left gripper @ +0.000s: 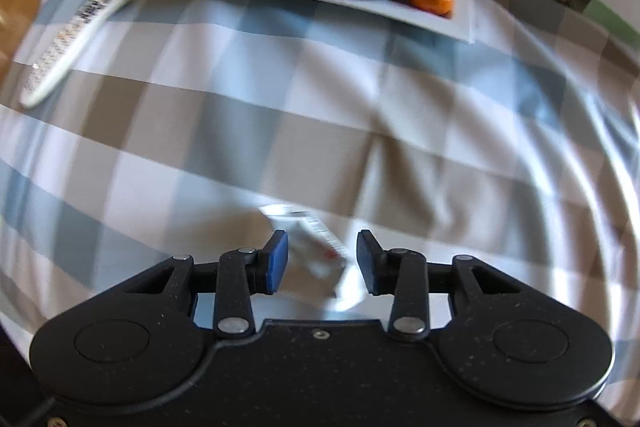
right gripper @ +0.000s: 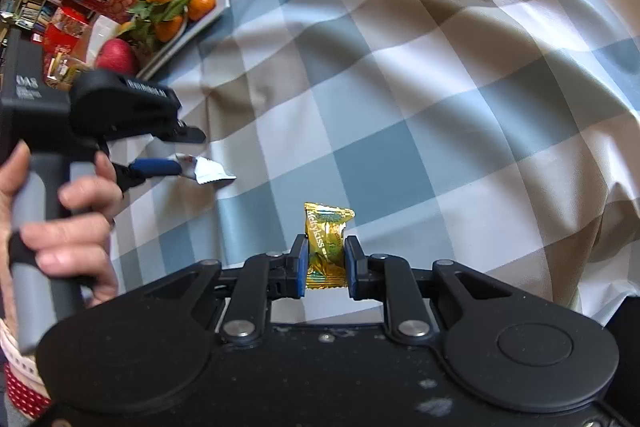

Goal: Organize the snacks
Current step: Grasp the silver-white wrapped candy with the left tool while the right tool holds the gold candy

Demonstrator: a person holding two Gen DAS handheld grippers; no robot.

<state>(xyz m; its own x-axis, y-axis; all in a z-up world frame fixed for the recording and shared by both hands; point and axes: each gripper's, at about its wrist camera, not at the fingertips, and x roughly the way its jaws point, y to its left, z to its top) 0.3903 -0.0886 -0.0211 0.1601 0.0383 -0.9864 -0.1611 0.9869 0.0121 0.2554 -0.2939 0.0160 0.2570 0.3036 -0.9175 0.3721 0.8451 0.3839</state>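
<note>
My right gripper [right gripper: 325,263] pinches a gold candy [right gripper: 326,245] upright, ready to carry. My left gripper [left gripper: 322,263] is spread around a silver packet [left gripper: 316,255], apparently for grabbing. Beyond, a fruit tray [left gripper: 460,11] waits on the checked cloth [left gripper: 320,107].

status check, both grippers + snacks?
Right gripper shut on gold candy. Left gripper open around silver packet, fingers apart. Fruit tray and remote far side of cloth, nothing blocking.

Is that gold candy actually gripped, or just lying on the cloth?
Gripped. The gold candy stands upright between the right gripper pads, both pressed against its wrapper, above the checked tablecloth.
</note>
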